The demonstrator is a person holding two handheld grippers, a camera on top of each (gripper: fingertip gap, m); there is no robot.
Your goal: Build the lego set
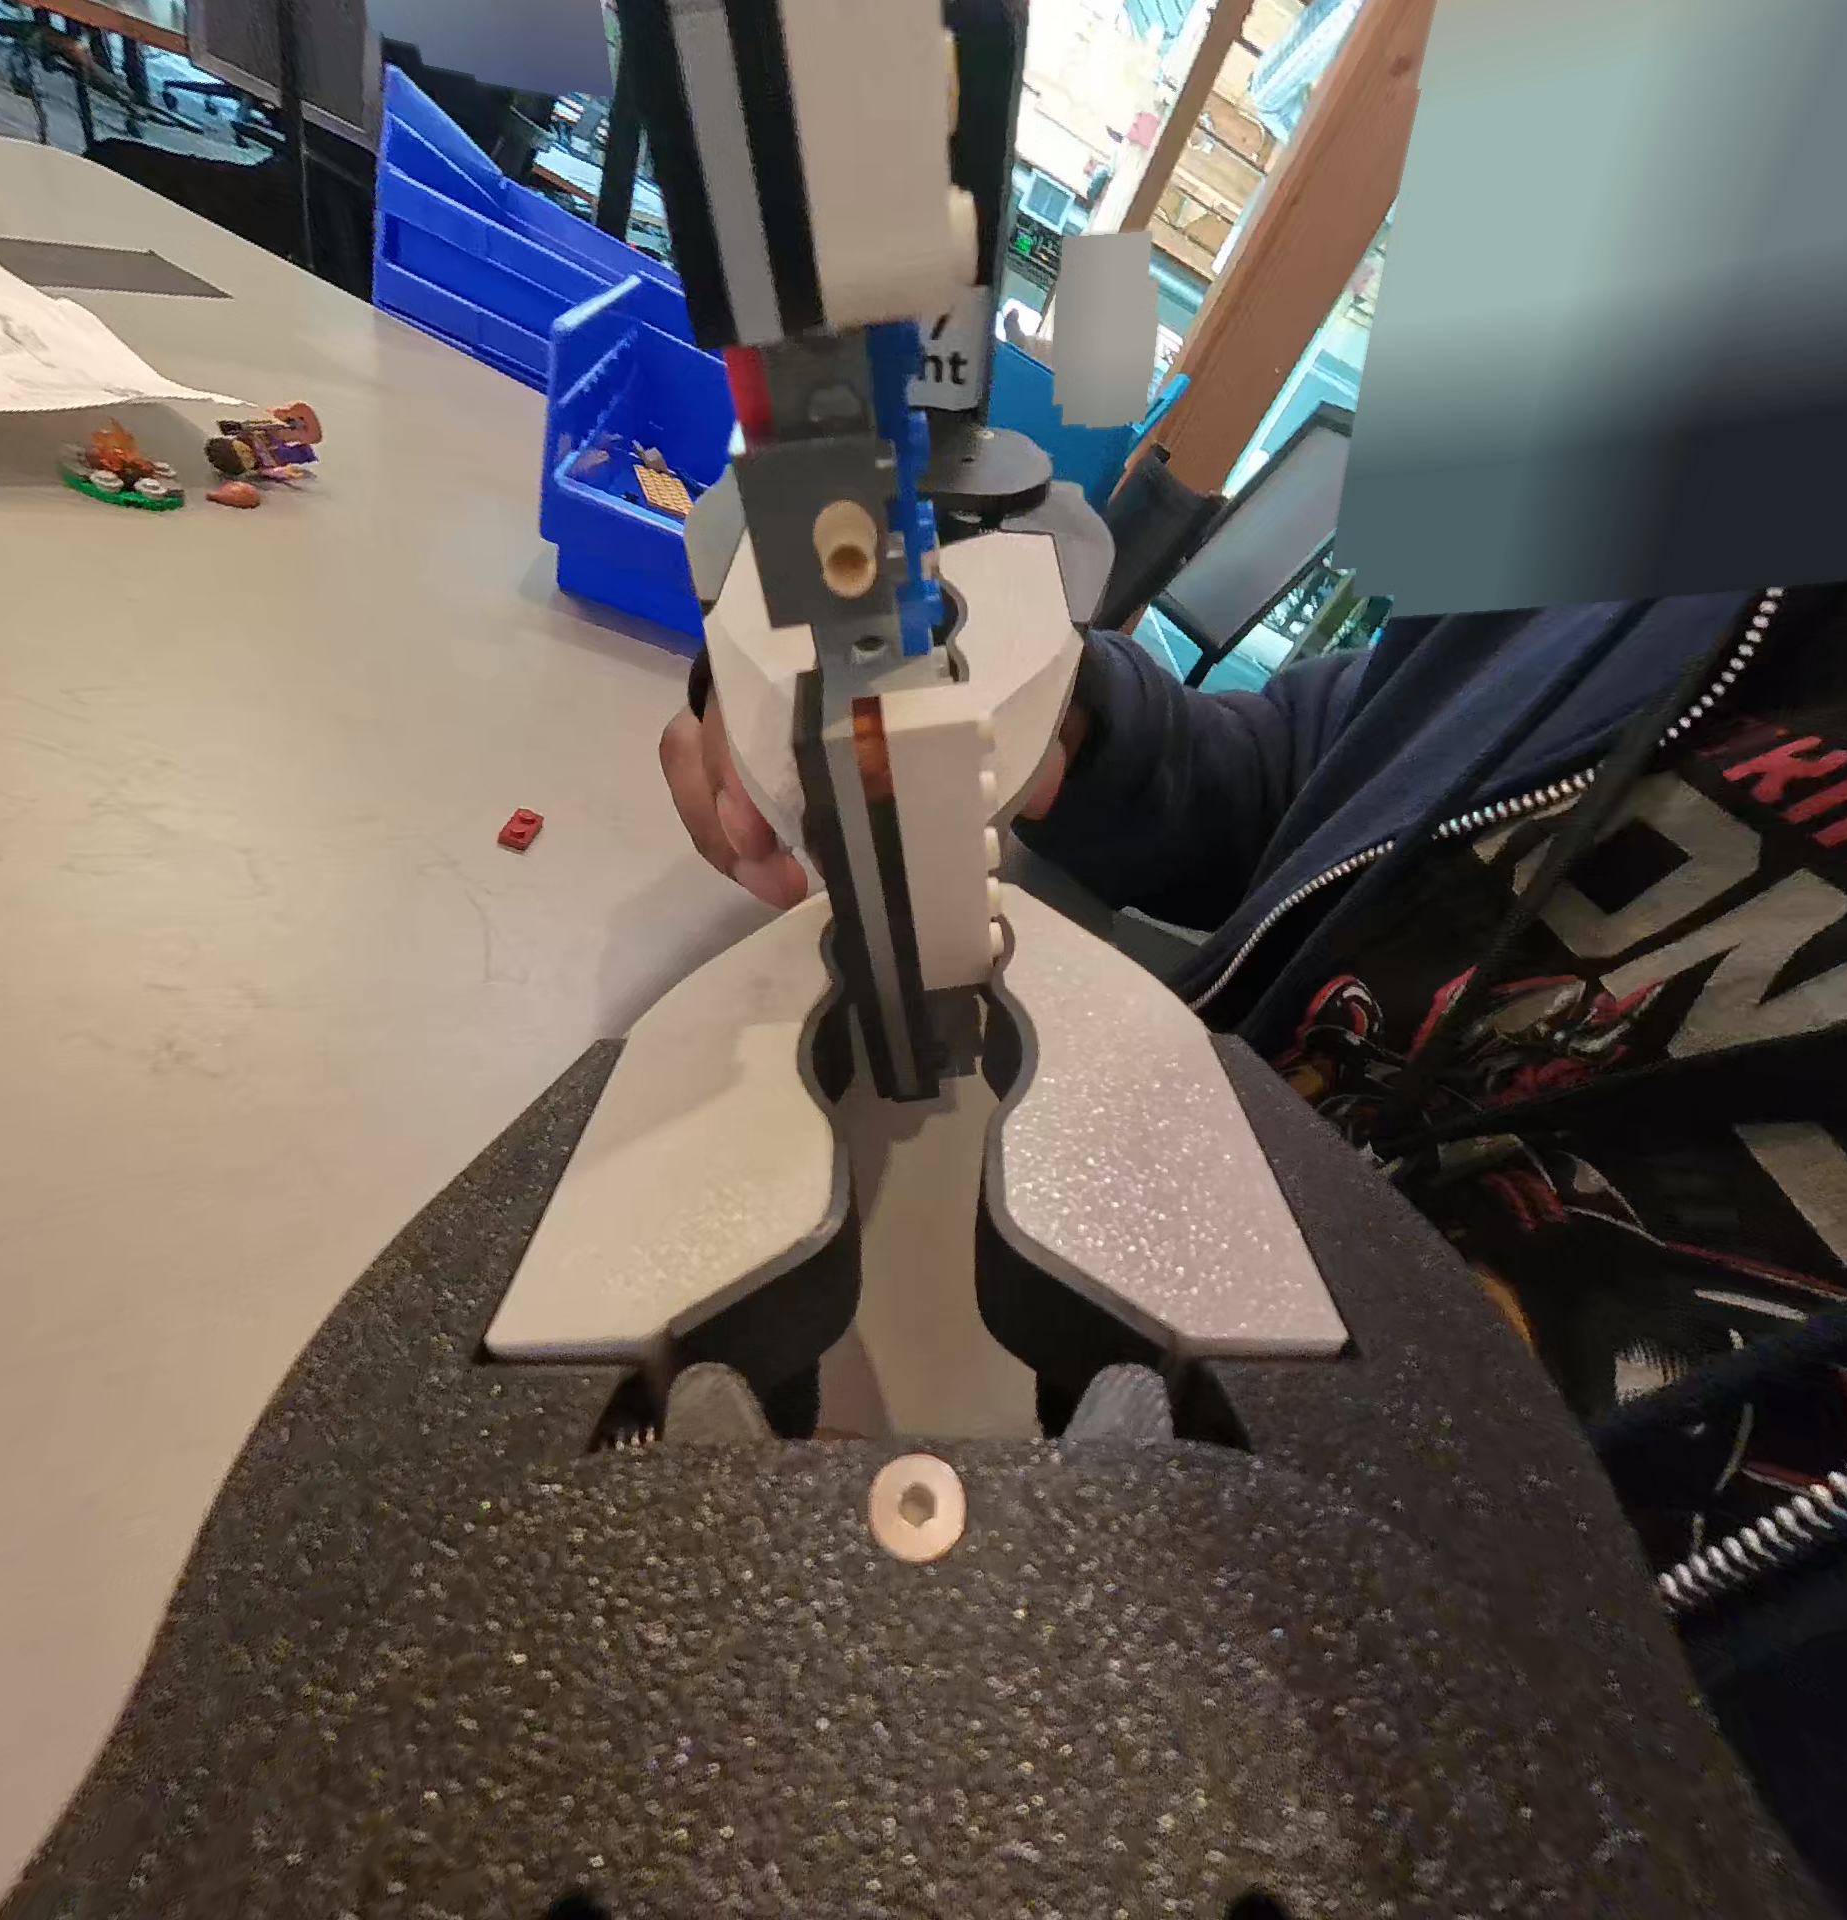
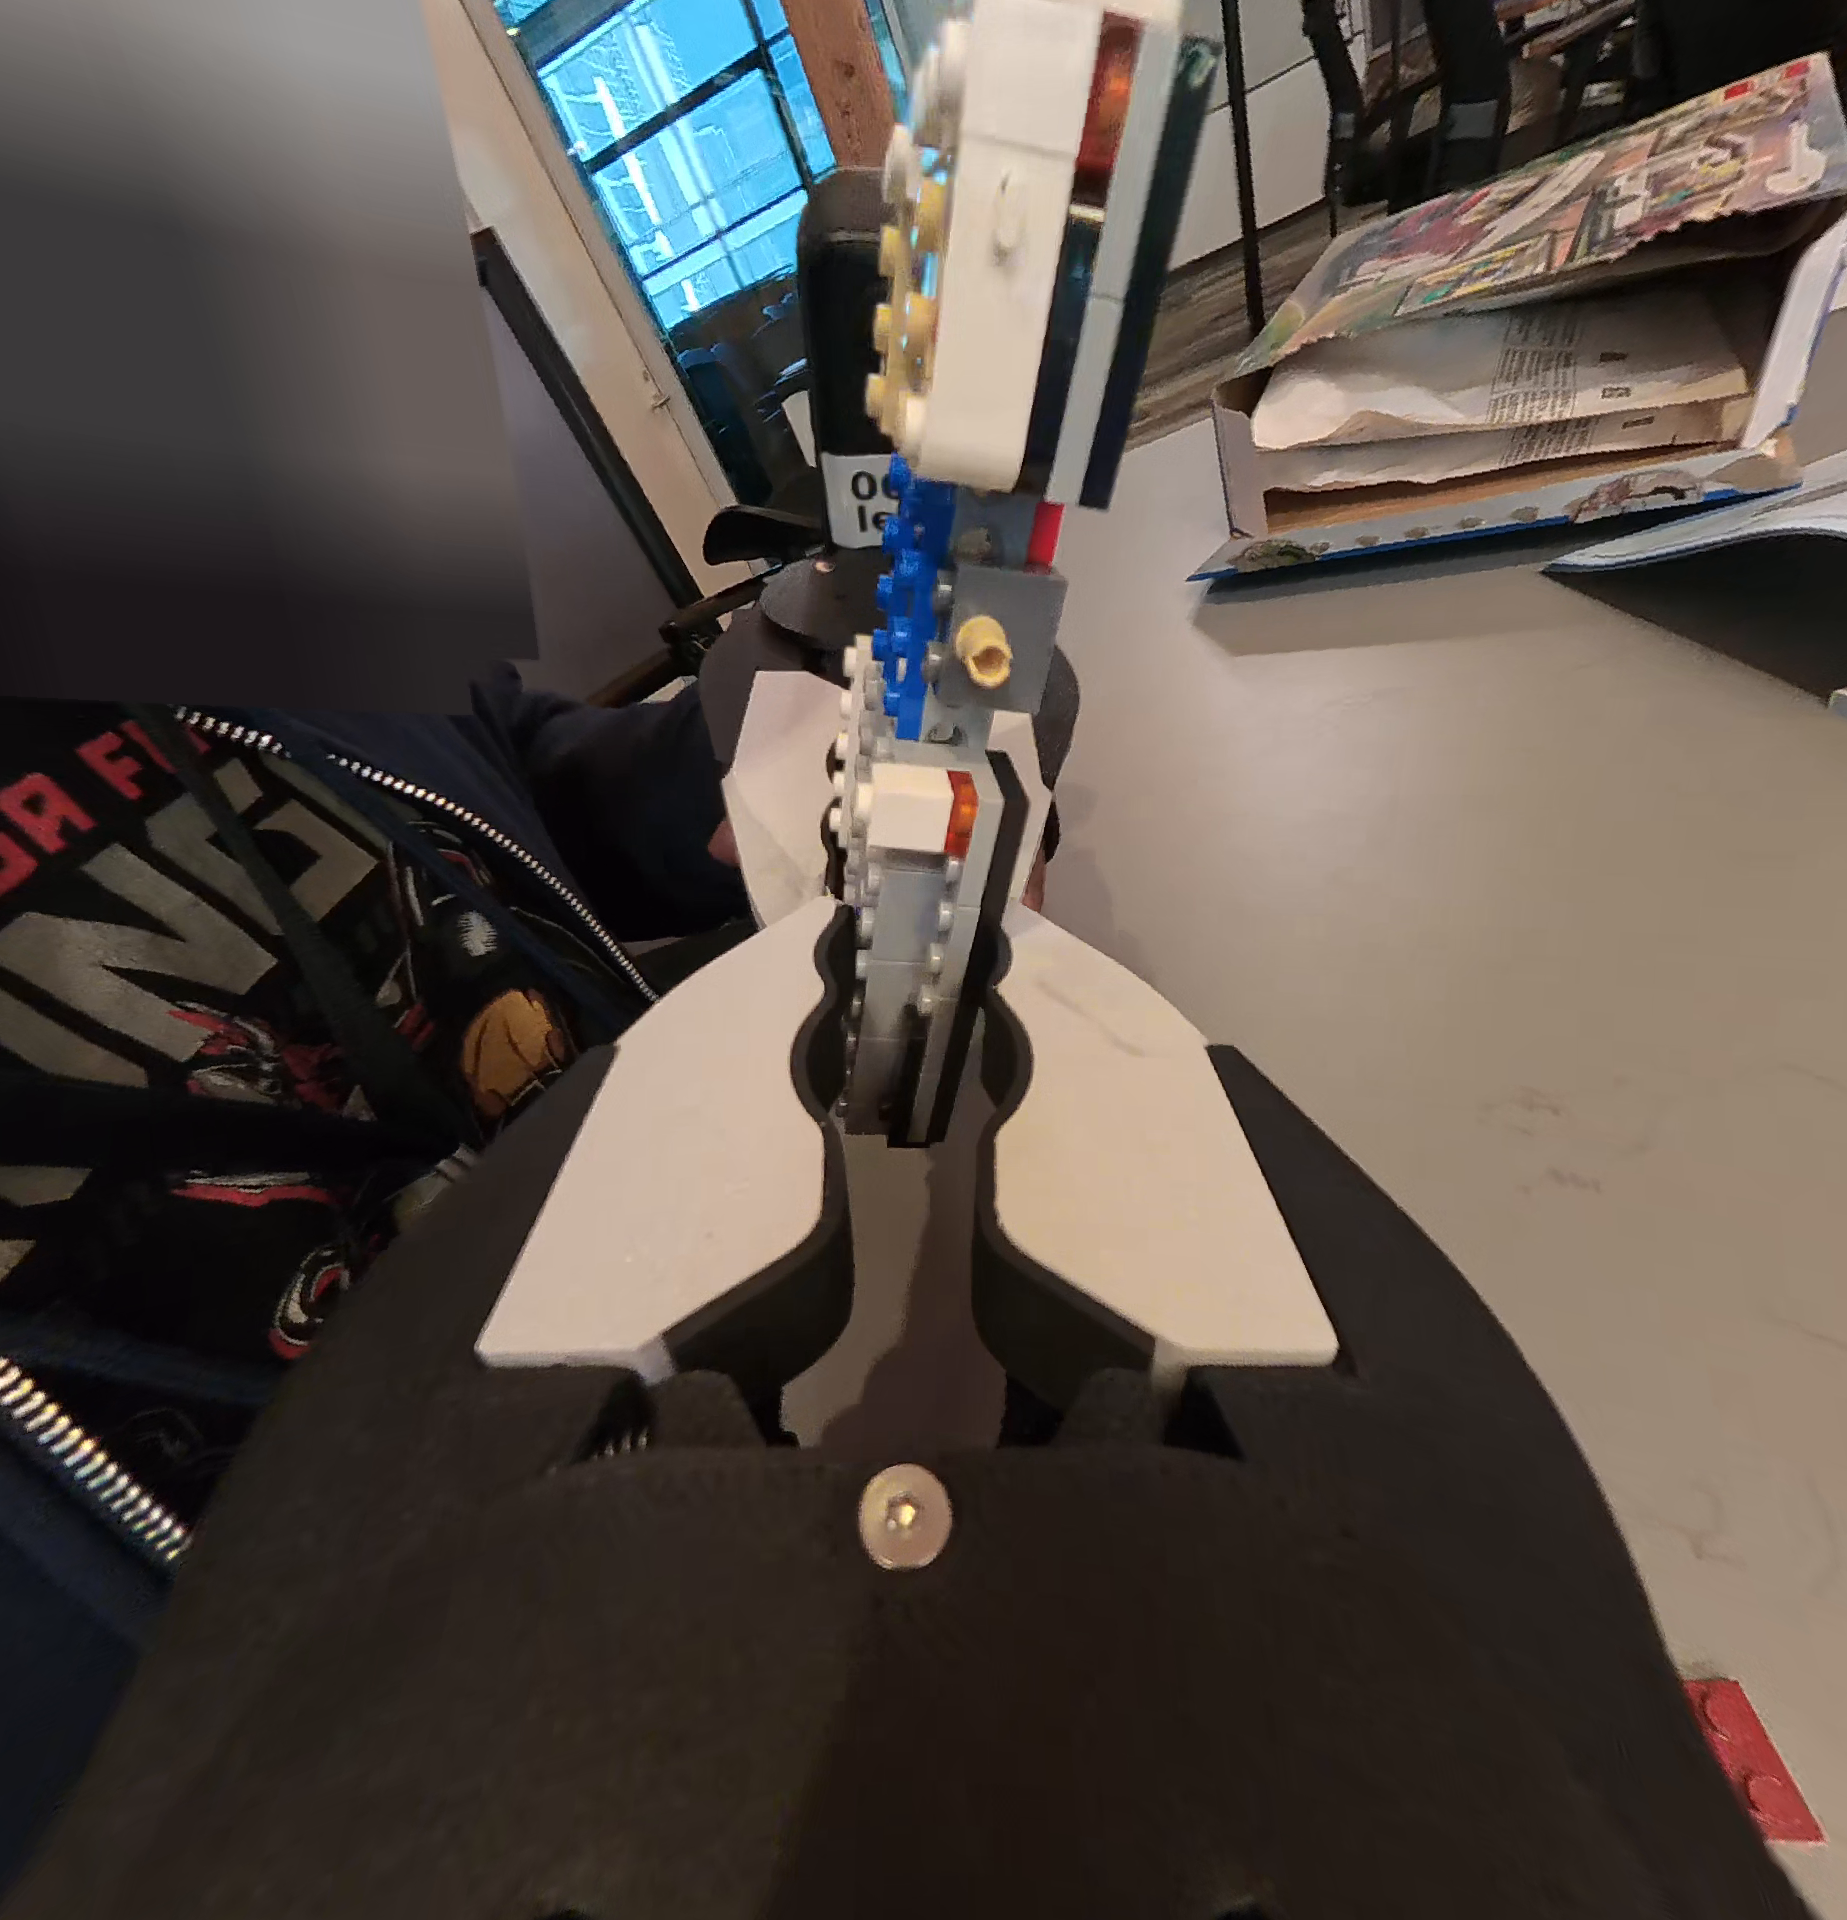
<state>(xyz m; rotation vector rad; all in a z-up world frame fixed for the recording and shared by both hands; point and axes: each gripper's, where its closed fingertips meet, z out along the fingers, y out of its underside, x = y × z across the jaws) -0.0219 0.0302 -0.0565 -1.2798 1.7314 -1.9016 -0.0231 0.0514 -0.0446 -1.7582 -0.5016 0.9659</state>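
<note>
A long brick model [image 1: 929, 821] of white, grey, black and blue pieces, with a tan peg and orange and red bits, stands upright above the grey table [image 1: 223, 935]. My left gripper [image 1: 914, 966] is shut on its lower end. My right gripper faces it from the far side, and its white fingers [image 1: 1012, 623] close on the same model higher up. In the right wrist view my right gripper [image 2: 914, 956] is shut on the model [image 2: 919, 883], and the left gripper's white finger [image 2: 779, 790] shows behind it. The model's top runs out of both views.
Blue bins [image 1: 628, 499] with loose pieces stand behind the model. A small red plate [image 1: 520, 830], small brick figures [image 1: 264, 447] and a paper sheet [image 1: 36, 343] lie to the left. An open box of booklets [image 2: 1521, 343] and a red plate [image 2: 1750, 1766] lie to the right. A person in a dark zip jacket [image 1: 1418, 831] sits close. The tips of both grippers are at nearly the same place. The red plate [image 2: 1750, 1766] is about 15 centimetres from both grippers' fingertips. It is also in sight in the left wrist view [image 1: 516, 822].
</note>
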